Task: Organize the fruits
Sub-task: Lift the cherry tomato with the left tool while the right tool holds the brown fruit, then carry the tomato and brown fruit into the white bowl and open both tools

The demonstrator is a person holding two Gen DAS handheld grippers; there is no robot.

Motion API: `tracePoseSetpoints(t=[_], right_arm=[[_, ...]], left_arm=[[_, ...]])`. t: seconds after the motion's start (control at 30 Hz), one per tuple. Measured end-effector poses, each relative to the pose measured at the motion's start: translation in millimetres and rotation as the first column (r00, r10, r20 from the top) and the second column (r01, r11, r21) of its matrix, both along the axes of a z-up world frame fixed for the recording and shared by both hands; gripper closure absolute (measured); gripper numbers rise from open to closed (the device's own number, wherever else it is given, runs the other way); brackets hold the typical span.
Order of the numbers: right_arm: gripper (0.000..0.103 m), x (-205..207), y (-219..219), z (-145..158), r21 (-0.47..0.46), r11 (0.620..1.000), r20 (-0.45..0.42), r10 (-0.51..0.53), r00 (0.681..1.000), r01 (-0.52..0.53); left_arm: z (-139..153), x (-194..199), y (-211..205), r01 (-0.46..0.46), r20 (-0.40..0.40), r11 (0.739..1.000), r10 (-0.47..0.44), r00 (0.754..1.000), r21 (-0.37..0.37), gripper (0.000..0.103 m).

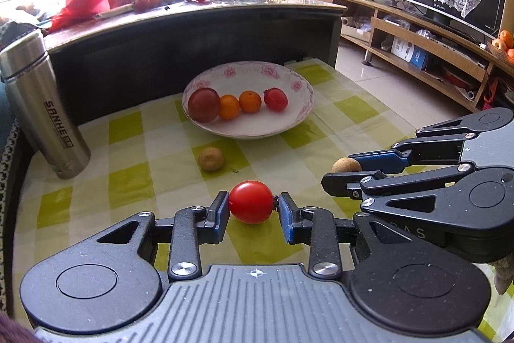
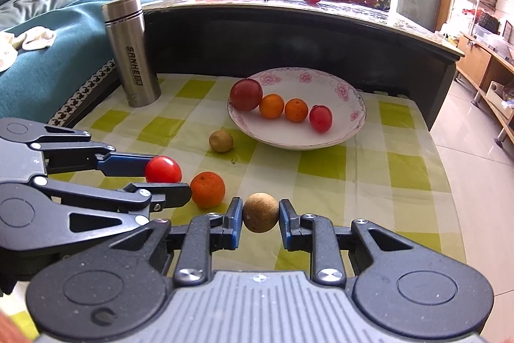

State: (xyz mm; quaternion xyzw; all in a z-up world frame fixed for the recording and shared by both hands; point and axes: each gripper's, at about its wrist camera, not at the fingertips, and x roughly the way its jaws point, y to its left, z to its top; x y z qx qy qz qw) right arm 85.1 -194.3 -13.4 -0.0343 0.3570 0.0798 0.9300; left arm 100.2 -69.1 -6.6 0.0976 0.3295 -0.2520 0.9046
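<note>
Bracketing the red tomato (image 1: 251,206), your left gripper (image 1: 253,211) barely grasps it on the cloth; the right gripper (image 2: 260,214) pinches the brown fruit (image 2: 260,212). Squeeze gently, lift straight, then head for the bowl (image 2: 350,130).

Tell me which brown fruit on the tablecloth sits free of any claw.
The brown fruit nearest the bowl; the other brown one sits between the right claw's fingers.
</note>
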Motion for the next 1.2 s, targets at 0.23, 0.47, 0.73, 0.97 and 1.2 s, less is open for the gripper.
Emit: tracePoseSetpoints(t=[0.23,0.47,0.73,0.97,1.2], right_arm=[[0.073,2.9,-1.5,4.5,0.005,1.000,0.008,-0.013,1.000,0.013],[0.073,8.2,-4.0,8.8,0.014,0.999,0.016,-0.030,0.999,0.030],[0.073,29.2,-10.7,16.0,0.039,0.999,0.023,-0.038,0.999,0.037],[0.073,71.7,-27.1,18.8,0.067,0.996,0.022,-0.056,0.998,0.054],[0.073,119.8,-48.0,10.9,0.112,0.989,0.000,-0.094,0.996,0.093]], left_arm=[[3.7,2.3,-1.2,-0.003,0.015,1.000,0.003,1.000,-0.005,0.063],[8.4,8.0,-3.9,-0.004,0.033,1.000,0.004,0.999,-0.007,0.063],[16.9,28.5,-9.2,-0.007,0.057,1.000,0.008,0.998,-0.010,0.063],[22.1,68.7,-25.9,-0.013,0.081,1.000,0.013,0.997,0.008,0.063],[16.0,111.8,-48.0,-0.006,0.088,0.999,0.002,0.996,0.041,0.063]])
